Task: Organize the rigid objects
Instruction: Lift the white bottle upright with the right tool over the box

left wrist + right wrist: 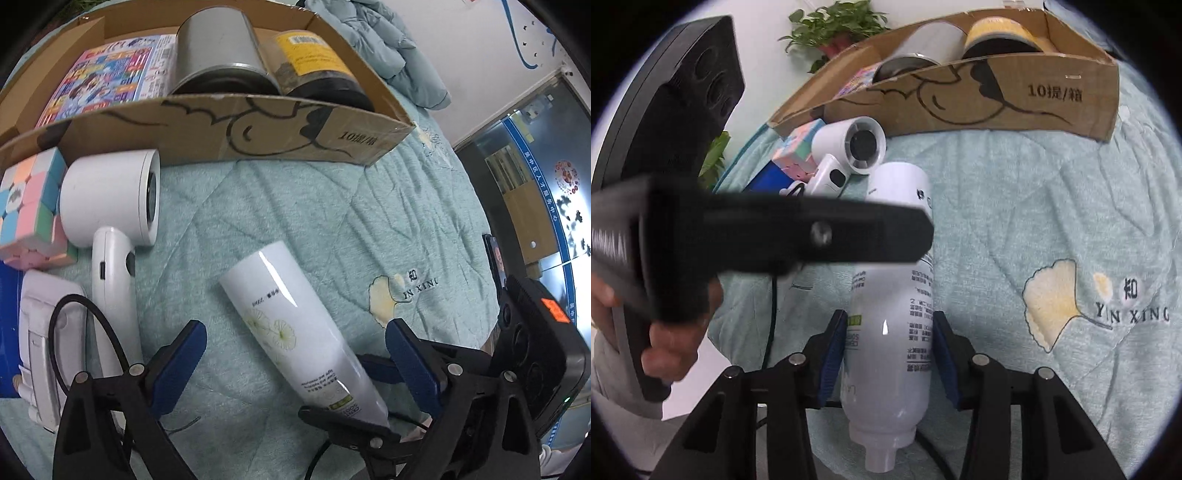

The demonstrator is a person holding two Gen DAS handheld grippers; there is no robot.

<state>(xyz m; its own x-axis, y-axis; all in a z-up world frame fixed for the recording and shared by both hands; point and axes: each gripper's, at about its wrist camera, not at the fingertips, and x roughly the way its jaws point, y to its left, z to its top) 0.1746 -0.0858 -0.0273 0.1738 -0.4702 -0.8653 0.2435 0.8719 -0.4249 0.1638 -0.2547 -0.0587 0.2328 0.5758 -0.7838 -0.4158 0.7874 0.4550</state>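
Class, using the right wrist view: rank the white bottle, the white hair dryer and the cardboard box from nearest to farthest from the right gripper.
1. White bottle: between the right gripper's pads, gripped.
2. White hair dryer: beyond the bottle's far end, up and left on the quilt.
3. Cardboard box: farthest, across the top of the view.

- In the right wrist view, the left tongs' black body point(783, 236) is blurring across the white bottle point(890, 332), hiding its middle from us.
- The cardboard box point(229, 129) wall is covering the lower ends of the metal can point(218, 48) and yellow-labelled jar point(314, 55).
- We are seeing the pastel cube point(29, 206) cut by the left edge.
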